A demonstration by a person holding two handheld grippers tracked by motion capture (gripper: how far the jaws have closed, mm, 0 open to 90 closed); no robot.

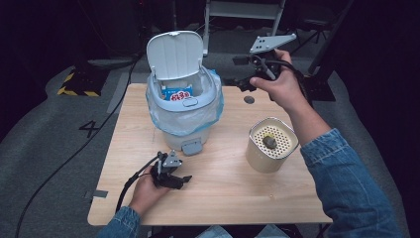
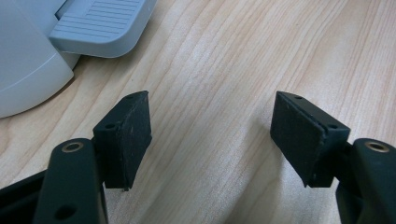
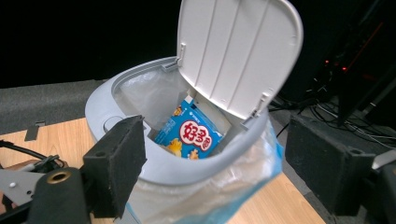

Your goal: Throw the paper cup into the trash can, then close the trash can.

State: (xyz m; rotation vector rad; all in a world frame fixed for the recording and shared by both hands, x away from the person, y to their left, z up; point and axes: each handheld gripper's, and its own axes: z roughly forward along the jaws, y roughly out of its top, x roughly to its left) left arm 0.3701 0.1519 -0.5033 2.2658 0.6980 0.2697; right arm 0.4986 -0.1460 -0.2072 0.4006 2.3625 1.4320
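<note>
Centrally on the wooden table (image 1: pixel 228 193) stands the grey pedal bin (image 1: pixel 184 111), lid (image 1: pixel 175 53) raised and clear liner folded over the rim, so the blue snack packet (image 3: pixel 189 136) inside lies exposed; a cream perforated-top canister (image 1: pixel 271 144) stands well apart at the right. Left gripper (image 2: pixel 212 135) rests low on the table just before the bin's pedal (image 2: pixel 100 25), jaws wide apart, holding nothing. Right gripper (image 3: pixel 215 163) hangs beyond the table's far edge facing the bin mouth, jaws also wide, empty, probably after releasing the packet.
</note>
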